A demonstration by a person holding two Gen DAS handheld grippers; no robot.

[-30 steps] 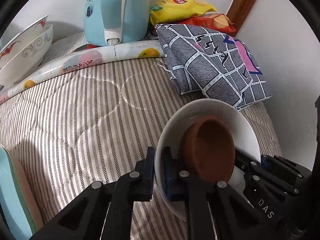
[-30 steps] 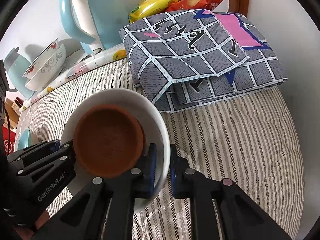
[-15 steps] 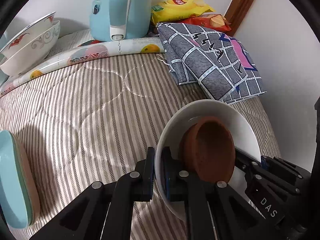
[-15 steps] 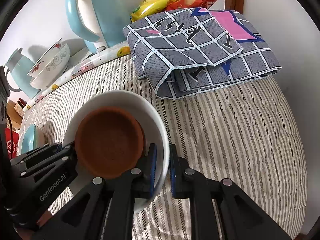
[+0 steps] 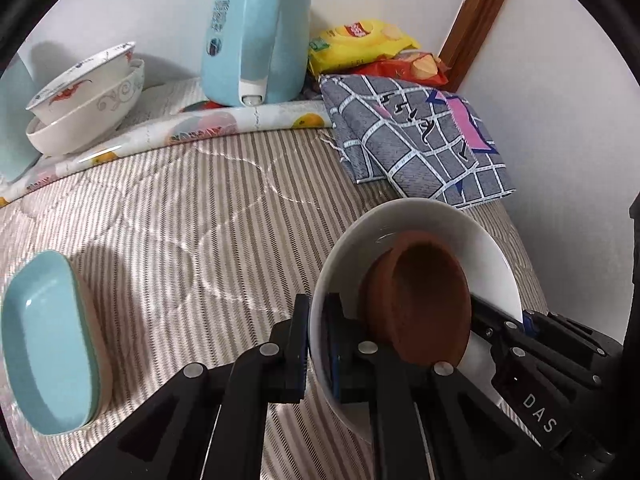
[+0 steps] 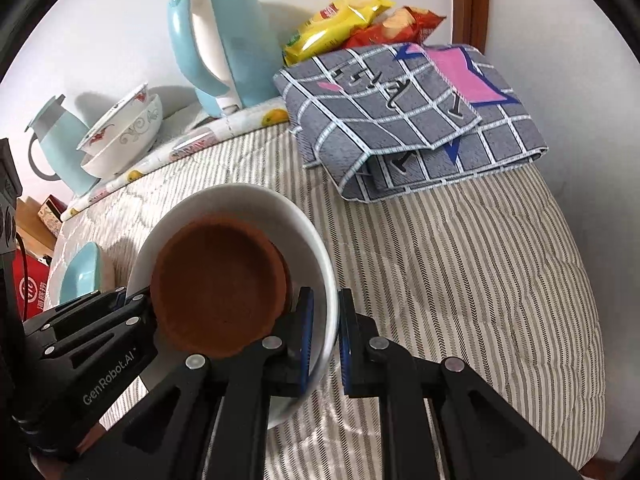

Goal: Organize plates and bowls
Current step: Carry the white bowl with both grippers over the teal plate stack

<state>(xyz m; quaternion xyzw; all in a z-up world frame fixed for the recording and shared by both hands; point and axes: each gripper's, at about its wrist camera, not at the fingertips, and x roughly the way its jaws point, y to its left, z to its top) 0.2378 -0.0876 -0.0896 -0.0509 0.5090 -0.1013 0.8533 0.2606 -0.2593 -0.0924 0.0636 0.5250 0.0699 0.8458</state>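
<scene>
Surface: striped quilt on what looks like a bed, tucked into a white corner with a wooden post at 1 o'clock.

White bowl: white bowl sits low at 5 o'clock in the left view, lifted off the quilt and tipped.

Brown dish: brown dish lies inside the white bowl, leaning on its wall because the bowl tilts.

Left grip: left hand-held gripper pinches the near rim of the white bowl, one finger inside and one outside.

Right grip: right hand-held gripper pinches the rim on the other side the same way.

Why two grips: I think both sides are held so the bowl does not tip over and drop the brown dish.

Blue plate: blue plate rests on the quilt at 8 o'clock, well apart from the bowl.

Stacked bowls: two painted bowls sit nested at 10 o'clock, beside the blue kettle.

Other things: folded grey cloth at 2 o'clock, snack bags behind it.

Next step guess: the held bowl likely needs carrying to the other dishes.
</scene>
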